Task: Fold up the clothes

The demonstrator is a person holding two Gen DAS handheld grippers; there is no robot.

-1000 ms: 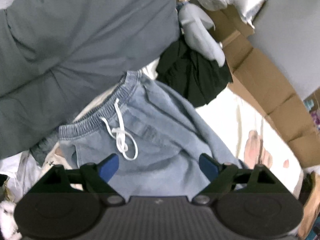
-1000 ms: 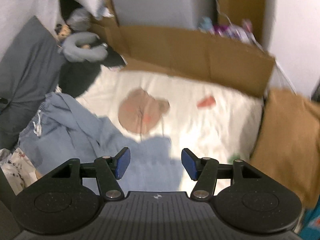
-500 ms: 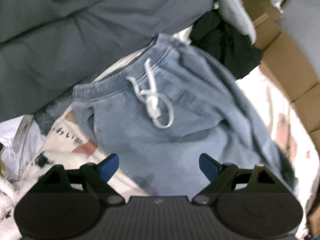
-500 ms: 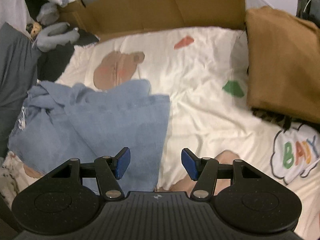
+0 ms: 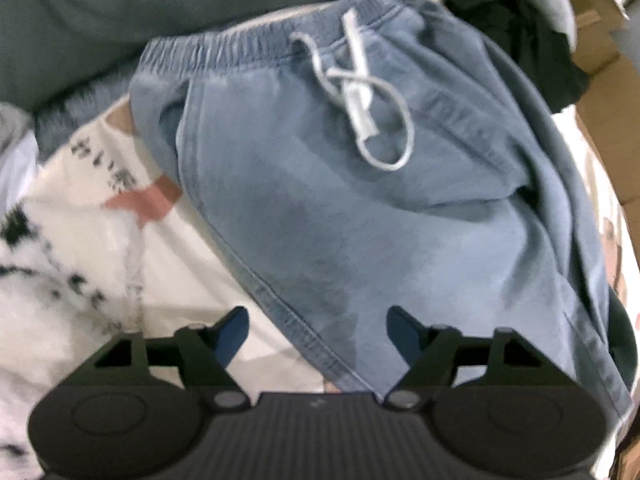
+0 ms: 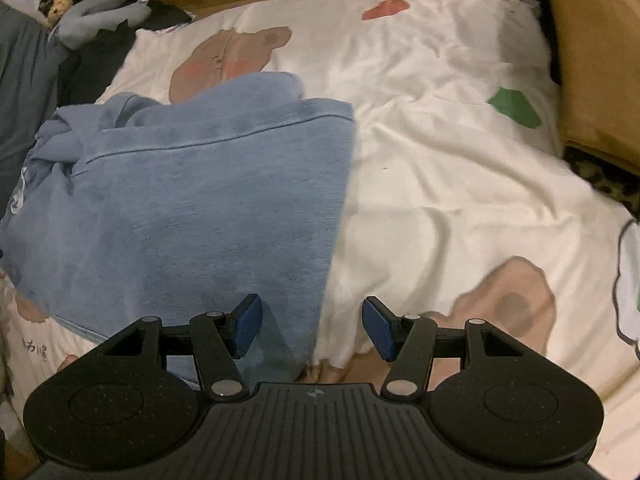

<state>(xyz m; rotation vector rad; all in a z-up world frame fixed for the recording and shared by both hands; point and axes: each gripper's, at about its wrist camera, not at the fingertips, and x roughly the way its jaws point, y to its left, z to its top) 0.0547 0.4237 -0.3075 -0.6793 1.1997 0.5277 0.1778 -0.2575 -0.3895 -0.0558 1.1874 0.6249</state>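
Both my left gripper (image 5: 316, 330) and right gripper (image 6: 312, 326), fingers open and empty, have dropped closer to the blue shorts (image 6: 192, 208) spread on the bed (image 6: 440, 168), left of centre, ready for grasping.

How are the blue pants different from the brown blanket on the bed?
The blue drawstring pants are pale denim blue; the brown blanket is mustard brown. The pants lie spread across the left of the cartoon bedsheet, under the right gripper; the blanket sits bunched at the far right edge. The pants have a white drawstring and elastic waistband; the blanket looks plain. Both are soft cloth lying on the bed.
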